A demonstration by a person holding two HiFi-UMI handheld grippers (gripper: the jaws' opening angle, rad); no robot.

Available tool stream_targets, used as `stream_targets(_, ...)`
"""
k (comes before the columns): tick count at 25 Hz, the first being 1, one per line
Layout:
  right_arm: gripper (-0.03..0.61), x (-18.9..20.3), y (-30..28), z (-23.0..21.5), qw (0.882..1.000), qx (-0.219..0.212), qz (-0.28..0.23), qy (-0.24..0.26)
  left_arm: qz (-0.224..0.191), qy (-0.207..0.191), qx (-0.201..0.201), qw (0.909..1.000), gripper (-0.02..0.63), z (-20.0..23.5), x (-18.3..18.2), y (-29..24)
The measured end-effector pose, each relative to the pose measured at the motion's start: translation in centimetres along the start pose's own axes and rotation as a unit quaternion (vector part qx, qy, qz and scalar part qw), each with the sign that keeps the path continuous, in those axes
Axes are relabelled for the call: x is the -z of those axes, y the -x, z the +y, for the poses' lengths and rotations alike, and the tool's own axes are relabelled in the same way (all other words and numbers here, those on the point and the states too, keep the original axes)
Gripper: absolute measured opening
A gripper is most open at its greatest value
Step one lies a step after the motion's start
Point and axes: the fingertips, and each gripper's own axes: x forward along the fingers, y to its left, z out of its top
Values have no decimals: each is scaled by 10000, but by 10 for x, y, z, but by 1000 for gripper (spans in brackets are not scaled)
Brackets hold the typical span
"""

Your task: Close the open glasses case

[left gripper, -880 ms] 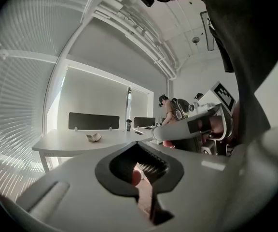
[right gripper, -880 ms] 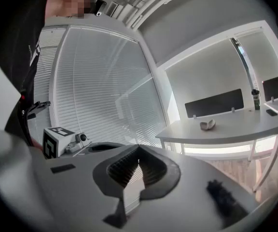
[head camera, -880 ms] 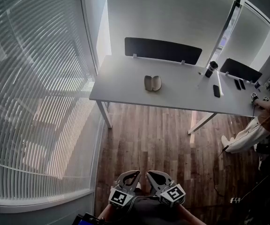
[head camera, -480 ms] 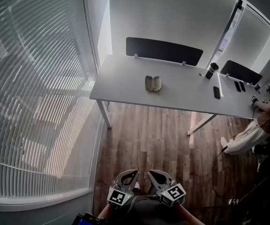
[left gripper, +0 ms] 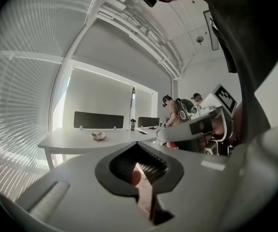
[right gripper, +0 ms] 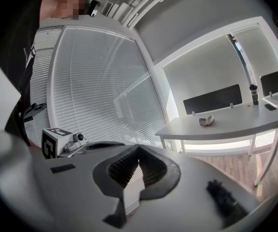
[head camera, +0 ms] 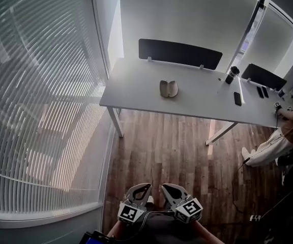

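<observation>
The room is lit evenly by daylight filtered through the blinds (head camera: 34, 111) at the left. Only a faint shadow is cast under the table (head camera: 136, 85). Straight lines are bent strongly toward all edges. The glasses case (head camera: 168, 89) is shown small, without detail. Near surfaces in the gripper views are blurred.

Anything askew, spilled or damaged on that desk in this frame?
Nothing stands out. The beige clamshell glasses case lies open on the white desk, as the task expects; nothing spilled or broken shows.

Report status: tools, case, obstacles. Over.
Left tool shut, empty; right tool shut, empty. Case open on desk, far ahead, untouched. Only wood floor between.
</observation>
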Motion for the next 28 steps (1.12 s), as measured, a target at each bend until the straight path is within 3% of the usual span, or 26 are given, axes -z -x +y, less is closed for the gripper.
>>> stream_targets(6,5,-1,-3,5,9996,-170,-21,212,15,-297,-97,9995,6,8,3,1)
stream_targets(14,5,-11,1,-5,9998,39,-73,195,-87,411,-135,9990,6,11,-3,-7)
stream_targets(19,5,-16,3,-5,9998,140,-7,150,-55,313,-5,9995,6,10,11,-11)
stream_targets(28,5,-14,-3,-17,9989,360,-54,303,66,247,-156,9996,6,22,12,-8)
